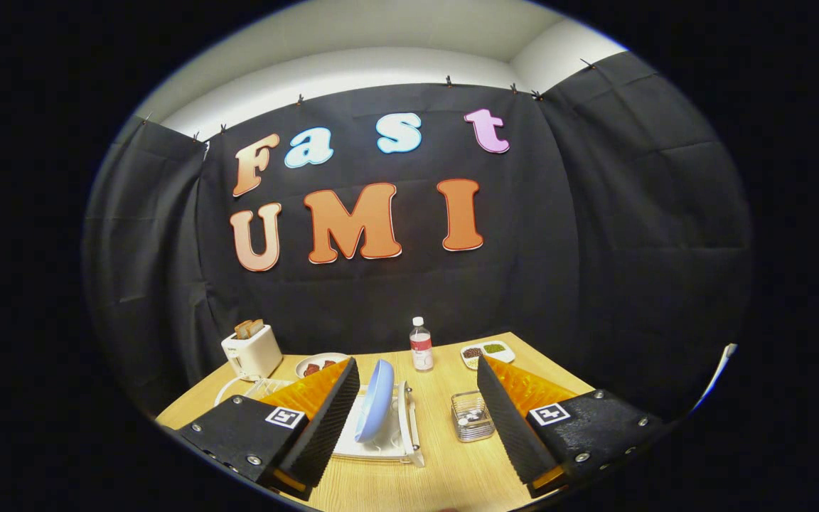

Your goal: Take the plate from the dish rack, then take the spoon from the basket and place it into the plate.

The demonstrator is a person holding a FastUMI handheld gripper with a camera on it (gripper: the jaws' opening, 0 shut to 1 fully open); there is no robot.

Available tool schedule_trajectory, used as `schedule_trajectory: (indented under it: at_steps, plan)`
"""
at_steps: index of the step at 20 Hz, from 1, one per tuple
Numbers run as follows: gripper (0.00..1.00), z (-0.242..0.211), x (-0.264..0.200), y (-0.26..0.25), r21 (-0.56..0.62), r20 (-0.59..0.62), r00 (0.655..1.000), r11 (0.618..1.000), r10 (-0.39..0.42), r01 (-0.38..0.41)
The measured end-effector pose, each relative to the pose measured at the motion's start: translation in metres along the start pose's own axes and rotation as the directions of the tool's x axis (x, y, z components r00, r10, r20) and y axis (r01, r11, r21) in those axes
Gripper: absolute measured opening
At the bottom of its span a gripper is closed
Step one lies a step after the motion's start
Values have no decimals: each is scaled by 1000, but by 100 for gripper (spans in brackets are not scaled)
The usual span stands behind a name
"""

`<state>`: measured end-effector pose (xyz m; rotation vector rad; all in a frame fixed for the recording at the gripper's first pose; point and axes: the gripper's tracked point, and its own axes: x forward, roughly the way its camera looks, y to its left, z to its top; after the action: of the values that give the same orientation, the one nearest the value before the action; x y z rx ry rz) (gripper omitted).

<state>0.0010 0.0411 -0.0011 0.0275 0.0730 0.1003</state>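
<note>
Two fingers (342,398) spread wide, plate (374,400) between.

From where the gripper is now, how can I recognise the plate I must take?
On the wooden table, between the open gripper fingers, lies a white dish rack. The plate stands on edge in it. It is the only blue dish; the others lie flat.

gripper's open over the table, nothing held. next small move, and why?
Probably ease forward and slightly left toward the blue plate. It stands upright in the dish rack, just ahead of the open gripper and nearer the left finger. The basket comes later.
</note>
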Motion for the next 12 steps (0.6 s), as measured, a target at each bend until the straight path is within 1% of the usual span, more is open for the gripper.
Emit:
schedule_trajectory:
  at_steps: [3,6,12]
  plan:
    - [99,-6,5,7,8,-18,1000,1000,4,-4]
    - [99,-15,13,17,-9,-44,999,1000,16,-16]
    - [99,-36,52,47,14,-103,993,998,57,-56]
